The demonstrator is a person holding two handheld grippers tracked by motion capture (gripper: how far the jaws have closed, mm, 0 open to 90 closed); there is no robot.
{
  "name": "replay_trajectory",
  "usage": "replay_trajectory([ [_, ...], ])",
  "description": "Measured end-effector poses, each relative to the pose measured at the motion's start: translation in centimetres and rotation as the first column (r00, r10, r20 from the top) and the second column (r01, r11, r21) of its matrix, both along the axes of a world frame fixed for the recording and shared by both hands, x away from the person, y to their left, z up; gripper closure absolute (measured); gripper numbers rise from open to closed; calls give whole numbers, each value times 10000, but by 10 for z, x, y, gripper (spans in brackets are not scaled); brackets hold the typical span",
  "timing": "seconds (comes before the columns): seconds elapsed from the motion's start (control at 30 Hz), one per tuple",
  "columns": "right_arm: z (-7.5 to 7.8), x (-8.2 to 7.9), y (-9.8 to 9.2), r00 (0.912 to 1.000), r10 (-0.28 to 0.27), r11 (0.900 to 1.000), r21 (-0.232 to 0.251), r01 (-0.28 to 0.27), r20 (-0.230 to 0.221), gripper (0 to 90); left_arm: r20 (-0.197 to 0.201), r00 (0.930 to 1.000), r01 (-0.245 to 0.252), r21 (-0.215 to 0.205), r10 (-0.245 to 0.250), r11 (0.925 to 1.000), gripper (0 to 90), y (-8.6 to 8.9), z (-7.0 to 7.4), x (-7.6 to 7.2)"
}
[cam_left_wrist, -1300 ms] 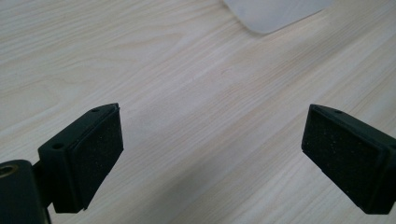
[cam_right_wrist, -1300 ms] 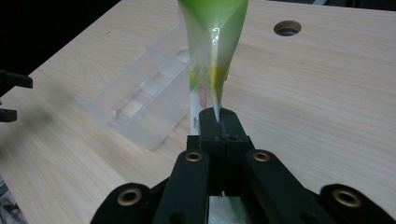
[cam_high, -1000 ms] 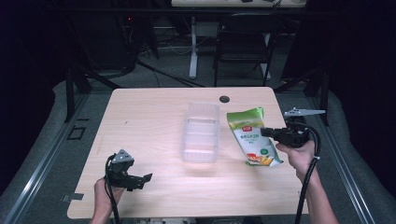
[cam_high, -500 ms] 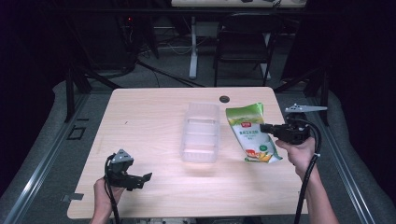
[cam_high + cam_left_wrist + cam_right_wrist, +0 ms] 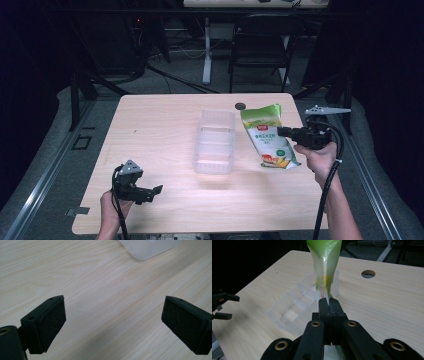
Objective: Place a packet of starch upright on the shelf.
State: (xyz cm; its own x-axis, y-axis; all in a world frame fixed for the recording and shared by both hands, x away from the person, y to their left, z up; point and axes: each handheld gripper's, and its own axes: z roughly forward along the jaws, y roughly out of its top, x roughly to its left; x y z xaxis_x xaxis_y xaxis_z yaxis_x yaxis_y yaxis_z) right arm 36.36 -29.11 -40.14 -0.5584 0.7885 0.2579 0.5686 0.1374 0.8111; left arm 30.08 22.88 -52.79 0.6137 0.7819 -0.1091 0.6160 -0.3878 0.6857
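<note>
One green pouch (image 5: 267,134) clamped in right gripper (image 5: 284,132); one clear tray (image 5: 215,141)

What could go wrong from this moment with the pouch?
1. The right tool pinches only the green pouch by its edge seam, so it may slip or swing.
2. The clear divided tray looks light and nothing steadies it; the left tool is open, away from it, so a nudge might shift it.
</note>
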Motion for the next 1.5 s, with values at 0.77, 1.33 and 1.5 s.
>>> replay_trajectory([
  [0.77,32,7,11,9983,134,9997,215,-147,571,900,-49,10000,-23,31,23,10000,55,-2,0,0],
  [1.33,57,16,32,9950,357,9992,154,-373,928,900,-32,10000,-7,15,7,10000,55,-2,0,0],
  [1.5,62,19,37,9940,395,9989,192,-417,1022,900,-31,10000,38,24,-38,10000,55,-2,0,0],
])
